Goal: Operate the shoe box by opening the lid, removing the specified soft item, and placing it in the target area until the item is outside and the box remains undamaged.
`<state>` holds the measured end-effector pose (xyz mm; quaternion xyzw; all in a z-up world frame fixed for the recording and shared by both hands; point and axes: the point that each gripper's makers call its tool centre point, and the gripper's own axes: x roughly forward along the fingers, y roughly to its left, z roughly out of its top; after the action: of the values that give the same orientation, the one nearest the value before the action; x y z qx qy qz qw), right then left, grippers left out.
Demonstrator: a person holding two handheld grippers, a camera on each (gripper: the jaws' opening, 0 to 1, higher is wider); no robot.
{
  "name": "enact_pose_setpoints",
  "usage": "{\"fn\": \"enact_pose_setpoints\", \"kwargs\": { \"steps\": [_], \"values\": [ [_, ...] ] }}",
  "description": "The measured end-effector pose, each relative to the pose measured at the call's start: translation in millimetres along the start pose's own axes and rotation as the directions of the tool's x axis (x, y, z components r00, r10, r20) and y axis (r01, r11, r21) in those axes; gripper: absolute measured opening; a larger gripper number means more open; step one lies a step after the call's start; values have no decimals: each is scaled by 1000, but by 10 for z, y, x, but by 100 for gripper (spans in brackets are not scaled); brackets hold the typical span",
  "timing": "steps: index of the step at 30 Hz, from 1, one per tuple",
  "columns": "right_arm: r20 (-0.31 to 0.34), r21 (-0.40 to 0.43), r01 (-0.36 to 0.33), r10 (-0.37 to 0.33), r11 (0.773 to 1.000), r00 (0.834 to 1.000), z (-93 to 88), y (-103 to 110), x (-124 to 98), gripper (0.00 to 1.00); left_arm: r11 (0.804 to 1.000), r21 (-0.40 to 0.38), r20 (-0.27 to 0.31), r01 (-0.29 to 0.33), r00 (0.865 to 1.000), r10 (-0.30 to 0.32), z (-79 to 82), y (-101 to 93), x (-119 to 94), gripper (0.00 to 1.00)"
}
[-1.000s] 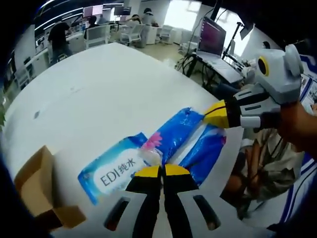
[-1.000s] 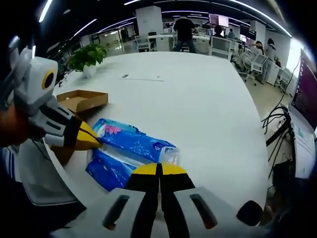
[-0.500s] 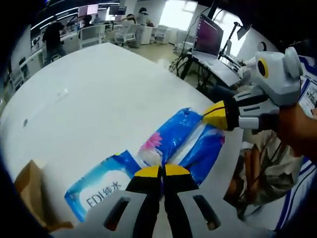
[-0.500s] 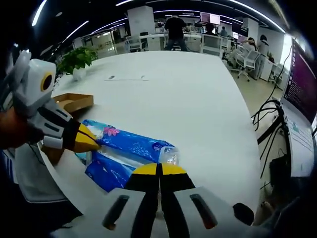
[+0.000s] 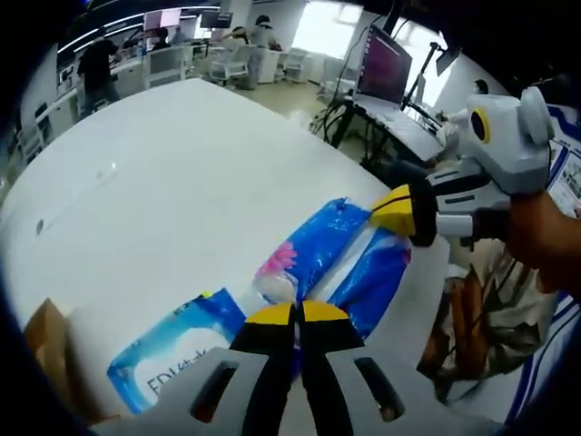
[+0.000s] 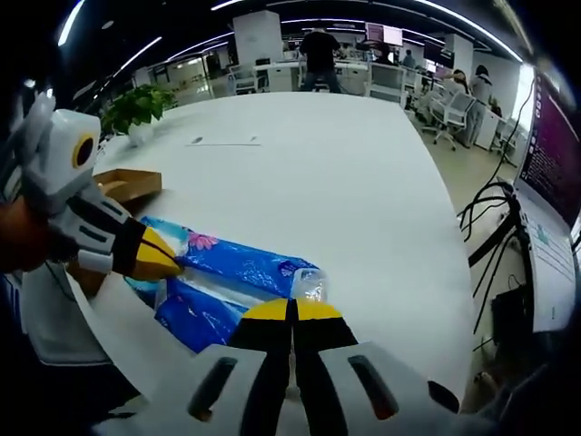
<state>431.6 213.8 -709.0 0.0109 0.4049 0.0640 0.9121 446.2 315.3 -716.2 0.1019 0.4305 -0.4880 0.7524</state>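
Note:
A long blue soft tissue pack [image 5: 331,250] with a pink flower print hangs over the white table [image 5: 182,182] near its edge. My left gripper [image 5: 295,315] is shut on its near end. My right gripper [image 5: 392,211] comes in from the right, shut on the far end. In the right gripper view the same pack [image 6: 241,268] runs from my right gripper [image 6: 292,311] to my left gripper [image 6: 159,262]. The brown cardboard shoe box [image 6: 127,184] lies open on the table behind the left gripper, and shows as a corner of the box [image 5: 45,336] at the lower left.
A flat blue wipes pack [image 5: 168,354] printed "EDI" lies by the box. A potted plant [image 6: 145,104] stands at the table's far corner. A desk with a laptop [image 5: 386,68], chairs and people are beyond the table. The person's knees [image 5: 472,309] are below its edge.
Both grippers keep their hold on the blue pack. The views have drifted, so the box and wipes pack sit lower and further left in the left gripper view.

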Motion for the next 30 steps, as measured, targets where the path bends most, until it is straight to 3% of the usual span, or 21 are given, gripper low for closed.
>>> {"fn": "enact_pose_setpoints", "kwargs": {
  "steps": [18,30],
  "values": [
    [-26,-8,17,-17,1000,1000,-197,-86,342,0,1000,6,-42,-23,999,23,-194,133,331,0],
    [-41,-7,37,-38,999,998,-309,-132,451,0,999,25,-38,-25,999,25,-183,150,362,1]
  ]
}}
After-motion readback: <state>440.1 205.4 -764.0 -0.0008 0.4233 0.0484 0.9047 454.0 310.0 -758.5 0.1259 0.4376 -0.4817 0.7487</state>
